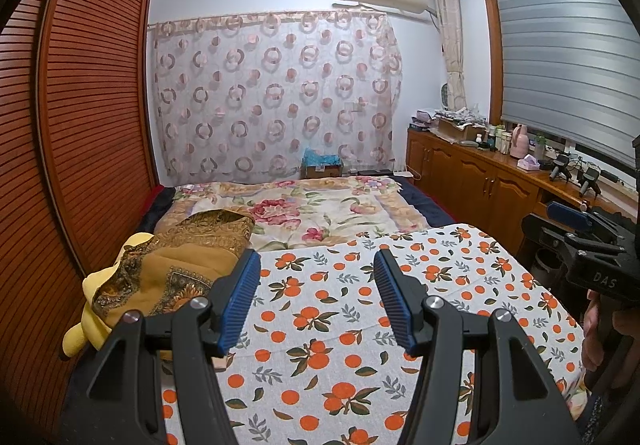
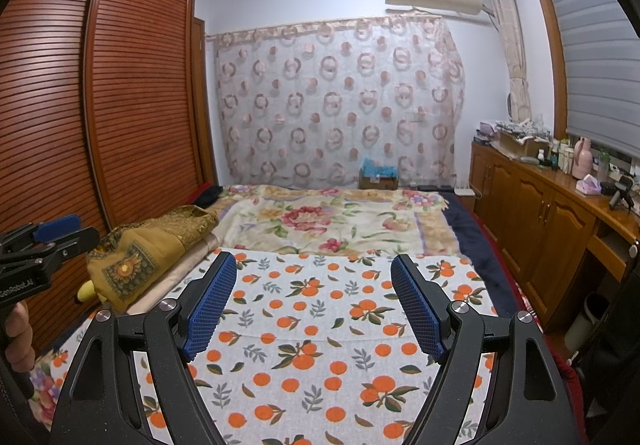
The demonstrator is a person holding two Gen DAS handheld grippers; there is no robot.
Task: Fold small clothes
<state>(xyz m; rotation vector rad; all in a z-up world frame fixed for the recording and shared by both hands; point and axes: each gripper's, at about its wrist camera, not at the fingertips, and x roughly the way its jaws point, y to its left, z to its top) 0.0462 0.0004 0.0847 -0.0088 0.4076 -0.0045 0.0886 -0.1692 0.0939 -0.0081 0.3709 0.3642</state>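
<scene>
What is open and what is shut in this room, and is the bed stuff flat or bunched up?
left gripper: open, empty, above the bed.
right gripper: open, empty, above the bed.
orange-print cloth: spread flat on the bed.
floral blanket: spread flat.
brown patterned cloth: bunched in a heap.
wardrobe doors: shut.
window blind: pulled down.
cabinet doors: shut.

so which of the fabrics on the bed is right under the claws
The orange-fruit print cloth, spread flat beneath both open claws. The floral blanket lies farther back, and the mustard patterned bundle sits off to the left.
</scene>
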